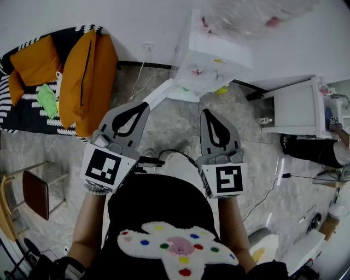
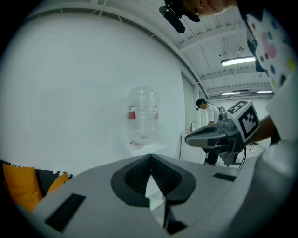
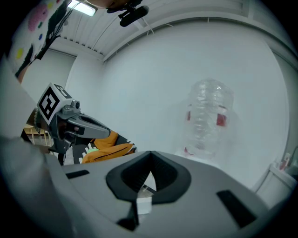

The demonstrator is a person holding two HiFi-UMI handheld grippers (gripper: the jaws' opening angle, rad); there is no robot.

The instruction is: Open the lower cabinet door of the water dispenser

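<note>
Both tongs are held out side by side over the grey marbled floor [image 1: 262, 164], short of the water dispenser [image 1: 216, 60] and touching nothing. The left tongs [image 1: 143, 106] have their jaws pressed together with nothing between the ribbed pads, and the right tongs [image 1: 208, 113] are likewise closed and empty; each gripper view shows the black pads meeting at the tip. The dispenser is a white unit standing against the white wall, straight ahead of the tongs, with a clear bottle [image 1: 251, 16] upside down on top. A narrow white panel [image 1: 159, 94] slants out from its lower left side toward the left tongs; whether that is the lower cabinet door cannot be told from here. To the left stands a black-and-white sofa [image 1: 22, 109] with orange cushions [image 1: 87, 76], and nearer in, a chair [image 1: 35, 194] with a brown seat. A white table [image 1: 295, 109] stands at the right, with another person [image 1: 342, 147] just beside it
</note>
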